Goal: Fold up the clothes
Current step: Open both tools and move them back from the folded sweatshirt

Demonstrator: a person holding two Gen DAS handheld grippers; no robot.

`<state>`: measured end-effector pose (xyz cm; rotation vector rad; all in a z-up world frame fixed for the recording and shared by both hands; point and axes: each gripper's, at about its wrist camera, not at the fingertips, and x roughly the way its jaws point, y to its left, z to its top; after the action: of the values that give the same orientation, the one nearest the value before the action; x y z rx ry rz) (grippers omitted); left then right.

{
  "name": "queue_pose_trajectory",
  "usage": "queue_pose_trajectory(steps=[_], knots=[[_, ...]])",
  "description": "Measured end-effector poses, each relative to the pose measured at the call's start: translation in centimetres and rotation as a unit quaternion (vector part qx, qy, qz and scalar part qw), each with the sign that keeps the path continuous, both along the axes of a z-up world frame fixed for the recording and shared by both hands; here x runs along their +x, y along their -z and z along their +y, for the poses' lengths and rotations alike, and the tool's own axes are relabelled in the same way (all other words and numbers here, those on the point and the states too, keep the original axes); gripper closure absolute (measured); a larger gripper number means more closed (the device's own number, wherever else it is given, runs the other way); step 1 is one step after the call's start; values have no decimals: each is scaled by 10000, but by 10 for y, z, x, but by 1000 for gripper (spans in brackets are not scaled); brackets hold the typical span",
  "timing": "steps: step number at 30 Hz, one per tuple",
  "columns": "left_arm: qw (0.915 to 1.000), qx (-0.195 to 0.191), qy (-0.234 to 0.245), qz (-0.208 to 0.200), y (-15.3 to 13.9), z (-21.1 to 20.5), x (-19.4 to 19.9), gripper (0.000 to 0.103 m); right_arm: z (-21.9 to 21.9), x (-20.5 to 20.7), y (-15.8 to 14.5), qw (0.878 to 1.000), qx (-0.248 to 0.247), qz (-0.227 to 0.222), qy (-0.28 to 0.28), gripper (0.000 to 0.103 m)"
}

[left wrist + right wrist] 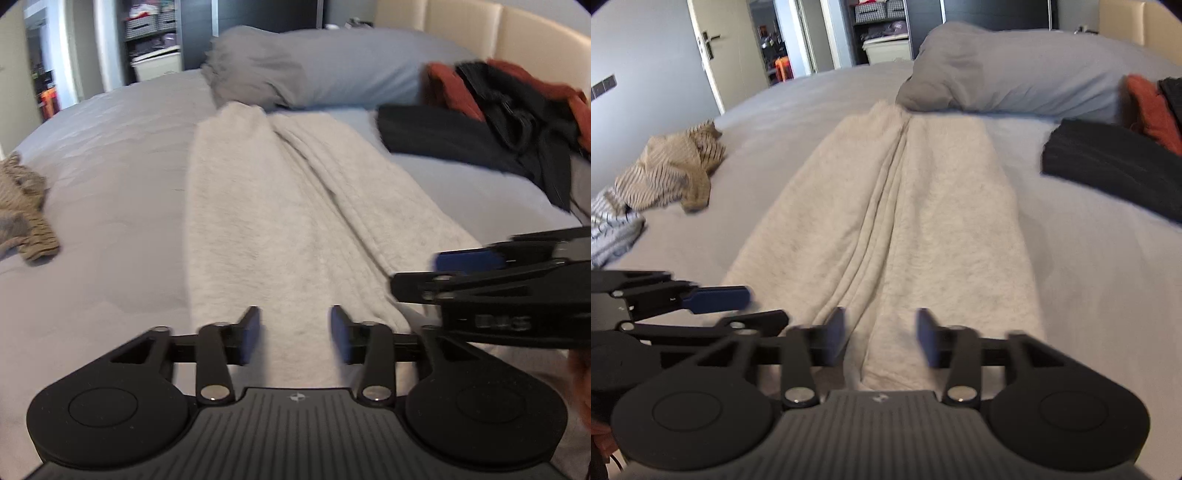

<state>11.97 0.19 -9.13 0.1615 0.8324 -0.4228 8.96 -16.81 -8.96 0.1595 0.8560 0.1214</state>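
A light grey sweat garment (280, 206) lies stretched lengthwise on the bed, with long folds down its middle; it also shows in the right wrist view (905, 221). My left gripper (295, 334) is open and empty, just above the garment's near end. My right gripper (881, 338) is open and empty over the same near end, a little to the right. The right gripper shows in the left wrist view (480, 273) at the right edge. The left gripper shows in the right wrist view (701, 306) at the left edge.
A grey pillow (314, 81) lies at the garment's far end. A folded black garment (1108, 162) and a black and rust-red pile (517, 99) lie at the right. Striped beige clothes (672, 170) lie crumpled at the left. The grey bed sheet (110, 166) surrounds everything.
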Motion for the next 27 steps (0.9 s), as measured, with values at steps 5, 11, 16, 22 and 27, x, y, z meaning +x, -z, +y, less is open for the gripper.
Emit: queue_pose_trajectory(steps=[5, 11, 16, 22, 27], knots=[[9987, -446, -153, 210, -14, 17, 37, 55, -9, 16, -20, 9999, 23, 11, -123, 47], [9939, -953, -325, 457, -31, 38, 83, 49, -39, 60, -24, 9991, 63, 199, -363, 43], [9937, -880, -450, 521, -23, 43, 141, 38, -73, 108, -19, 9988, 204, 326, -300, 40], [9912, -961, -488, 772, 3, 38, 205, 34, -99, 170, 6, 9980, 103, 537, -315, 36], [9895, -953, -252, 1057, 34, 23, 251, 34, -113, 217, 34, 9963, 231, 694, -451, 31]])
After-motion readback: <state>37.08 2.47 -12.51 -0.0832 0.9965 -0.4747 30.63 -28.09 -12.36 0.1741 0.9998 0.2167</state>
